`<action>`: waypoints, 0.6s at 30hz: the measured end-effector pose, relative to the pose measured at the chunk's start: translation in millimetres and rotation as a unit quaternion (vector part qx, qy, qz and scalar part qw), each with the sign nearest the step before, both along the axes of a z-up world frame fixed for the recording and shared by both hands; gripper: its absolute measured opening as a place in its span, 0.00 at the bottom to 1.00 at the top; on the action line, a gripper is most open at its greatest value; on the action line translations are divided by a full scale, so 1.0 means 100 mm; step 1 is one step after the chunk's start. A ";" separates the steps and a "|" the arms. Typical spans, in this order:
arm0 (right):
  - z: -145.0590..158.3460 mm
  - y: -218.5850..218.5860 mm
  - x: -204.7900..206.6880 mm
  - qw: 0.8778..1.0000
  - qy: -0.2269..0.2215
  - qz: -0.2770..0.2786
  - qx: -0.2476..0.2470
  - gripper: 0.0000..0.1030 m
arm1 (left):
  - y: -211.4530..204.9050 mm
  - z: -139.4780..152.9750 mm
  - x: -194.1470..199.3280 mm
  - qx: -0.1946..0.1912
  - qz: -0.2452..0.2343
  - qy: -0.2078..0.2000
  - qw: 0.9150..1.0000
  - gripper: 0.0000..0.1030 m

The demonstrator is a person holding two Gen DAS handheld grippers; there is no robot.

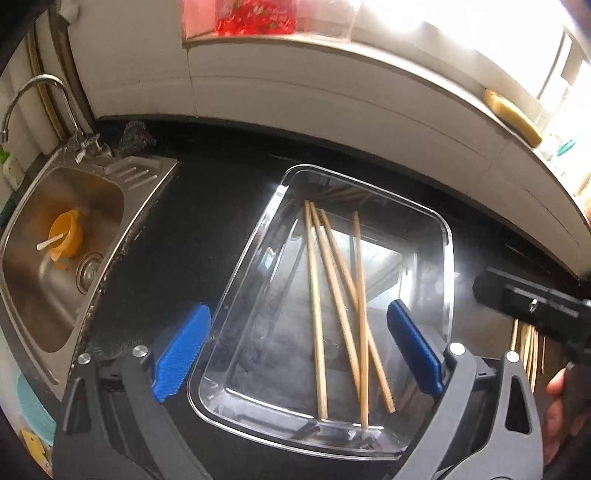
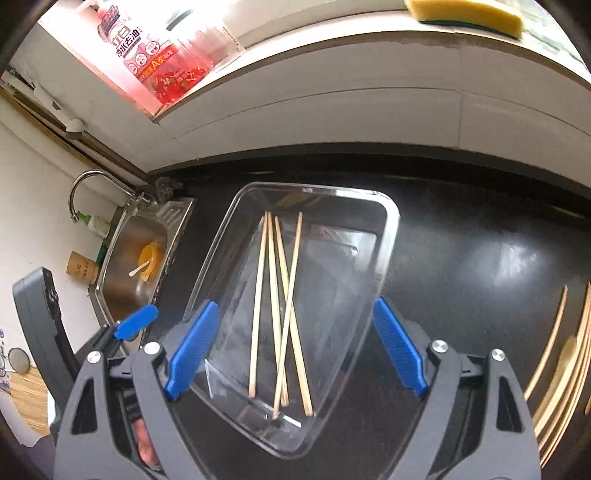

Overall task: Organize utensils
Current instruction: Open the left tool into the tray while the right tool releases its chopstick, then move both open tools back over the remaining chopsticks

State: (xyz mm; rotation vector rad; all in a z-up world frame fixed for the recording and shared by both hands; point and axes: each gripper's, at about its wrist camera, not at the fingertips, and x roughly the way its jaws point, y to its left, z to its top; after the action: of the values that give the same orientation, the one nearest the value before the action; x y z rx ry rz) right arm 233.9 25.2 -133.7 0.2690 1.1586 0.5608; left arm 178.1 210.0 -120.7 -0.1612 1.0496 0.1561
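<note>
A clear plastic tray [image 1: 448, 236] lies on the black counter with several wooden chopsticks [image 1: 316, 295] crossed loosely inside it. My left gripper [image 1: 297, 352] hangs open above the tray's near end, its blue pads wide apart and nothing between them. In the right wrist view the same tray [image 2: 391, 221] and chopsticks [image 2: 273, 295] lie below my right gripper [image 2: 295, 350], also open and holding nothing. More chopsticks [image 2: 554, 350] lie loose on the counter at the right.
A steel sink [image 1: 55, 295] with an orange cup [image 1: 66, 232] and a faucet [image 1: 37, 88] sits left of the tray. A yellow sponge [image 2: 465, 13] and a red detergent pack [image 2: 166, 62] rest on the ledge behind. A white wall borders the counter's back.
</note>
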 end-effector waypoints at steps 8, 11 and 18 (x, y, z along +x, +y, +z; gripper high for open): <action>0.29 -0.52 -0.41 0.998 -0.047 -0.029 0.008 0.94 | -0.46 0.27 -0.32 0.011 -0.052 -0.015 0.998 0.94; 0.35 -0.85 -0.60 0.996 -0.068 -0.054 -0.012 0.94 | -0.75 0.34 -0.43 0.013 -0.081 -0.018 0.996 0.94; 0.20 -1.87 -1.11 0.985 -0.087 -0.120 -0.082 0.94 | -1.56 0.23 -0.58 0.012 -0.161 -0.002 0.987 0.94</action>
State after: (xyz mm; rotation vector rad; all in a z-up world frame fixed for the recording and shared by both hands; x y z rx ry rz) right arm 123.0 -161.9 -113.6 0.2091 0.9791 0.2685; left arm 119.9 54.4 -98.0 0.0307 1.0560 -0.1243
